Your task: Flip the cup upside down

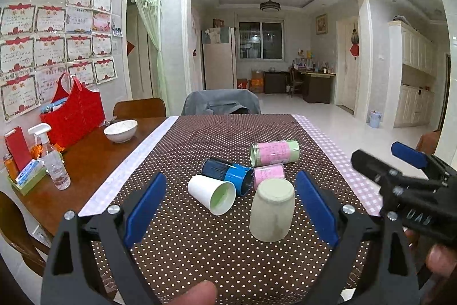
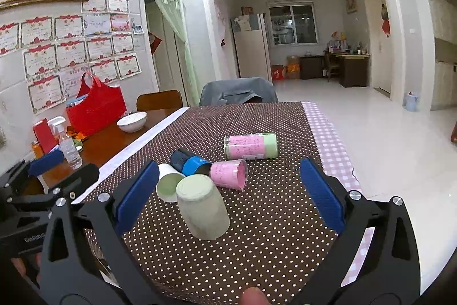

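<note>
The pale green cup [image 1: 272, 210] stands mouth-down on the dotted tablecloth [image 1: 200, 247], so the flip appears complete. The left gripper [image 1: 231, 207] and the right gripper [image 2: 228, 199] are both spread wide, gripping nothing. White [image 1: 212, 197], blue [image 1: 227, 172] and pink [image 2: 230, 174] cups lie sideways behind it.

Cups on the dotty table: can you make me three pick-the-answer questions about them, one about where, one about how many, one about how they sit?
1. Where is the white bowl?
A. bare wood left of the dotted cloth
B. floor
C. chair

2. How many cups lie on their sides?
A. one
B. four
C. six

3. How does the pale green cup sit?
A. mouth up
B. upside down
C. on its side

Answers: 1 A, it rests on wood. 2 B, white, blue, pink and pink-green ones lie down. 3 B, its base faces up.
</note>
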`<state>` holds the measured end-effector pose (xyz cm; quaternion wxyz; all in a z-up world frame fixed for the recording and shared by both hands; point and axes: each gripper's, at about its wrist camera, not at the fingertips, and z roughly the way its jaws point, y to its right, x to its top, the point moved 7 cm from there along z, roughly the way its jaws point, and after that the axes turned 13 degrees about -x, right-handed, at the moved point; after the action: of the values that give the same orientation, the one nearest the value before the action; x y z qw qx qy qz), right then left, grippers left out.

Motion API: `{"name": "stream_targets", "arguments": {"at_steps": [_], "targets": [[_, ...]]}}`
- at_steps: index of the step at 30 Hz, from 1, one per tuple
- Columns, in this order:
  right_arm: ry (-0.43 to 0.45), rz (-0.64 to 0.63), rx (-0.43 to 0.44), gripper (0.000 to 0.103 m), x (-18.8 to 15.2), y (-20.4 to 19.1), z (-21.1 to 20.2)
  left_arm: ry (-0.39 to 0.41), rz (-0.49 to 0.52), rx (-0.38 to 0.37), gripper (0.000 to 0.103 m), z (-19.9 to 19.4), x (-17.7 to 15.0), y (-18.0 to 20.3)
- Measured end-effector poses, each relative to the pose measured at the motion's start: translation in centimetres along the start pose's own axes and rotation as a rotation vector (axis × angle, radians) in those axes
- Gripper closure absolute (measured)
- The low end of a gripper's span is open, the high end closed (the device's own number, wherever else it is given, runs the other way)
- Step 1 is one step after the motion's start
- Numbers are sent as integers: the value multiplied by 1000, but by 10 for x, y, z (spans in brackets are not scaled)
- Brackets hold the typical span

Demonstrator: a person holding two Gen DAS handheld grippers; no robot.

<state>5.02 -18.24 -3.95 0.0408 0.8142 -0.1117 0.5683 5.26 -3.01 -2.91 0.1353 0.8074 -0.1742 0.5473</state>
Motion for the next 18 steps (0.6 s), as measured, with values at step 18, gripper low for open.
{"name": "stream_targets", "arguments": {"at_steps": [18], "targets": [[28,11,-56,6,4,12,-6,19,0,5,13,-7,6,2]]}}
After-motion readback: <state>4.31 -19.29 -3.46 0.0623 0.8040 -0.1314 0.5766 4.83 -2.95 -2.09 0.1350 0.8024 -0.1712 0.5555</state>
